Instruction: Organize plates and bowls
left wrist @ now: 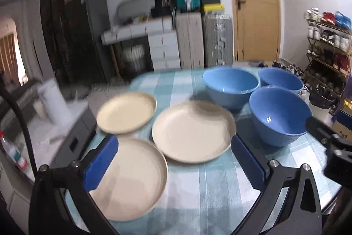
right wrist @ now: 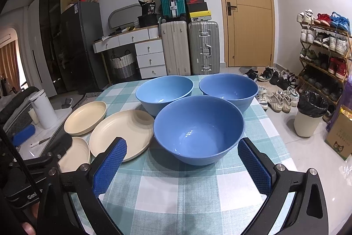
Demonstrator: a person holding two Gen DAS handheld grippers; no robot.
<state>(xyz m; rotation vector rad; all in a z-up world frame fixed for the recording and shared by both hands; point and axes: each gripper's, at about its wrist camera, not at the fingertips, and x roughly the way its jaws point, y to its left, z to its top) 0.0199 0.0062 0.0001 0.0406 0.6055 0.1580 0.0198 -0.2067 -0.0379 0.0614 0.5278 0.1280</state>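
Observation:
Three cream plates lie on the left of the checked table: a near one [left wrist: 129, 180], a middle one [left wrist: 193, 131] and a far one [left wrist: 126, 111]. Three blue bowls stand on the right: a near one [right wrist: 198, 129], a far left one [right wrist: 165, 91] and a far right one [right wrist: 228, 89]. My left gripper [left wrist: 173, 151] is open and empty, above the near and middle plates. My right gripper [right wrist: 182, 153] is open and empty, its fingers on either side of the near bowl, short of it. The left gripper body shows at the left edge of the right wrist view [right wrist: 44, 160].
The checked tablecloth [right wrist: 176, 195] covers the table; its right edge drops to the floor with shoes and a white bin [right wrist: 308, 116]. A white kettle [right wrist: 43, 109] stands on a counter left of the table. Suitcases, drawers and a door stand behind.

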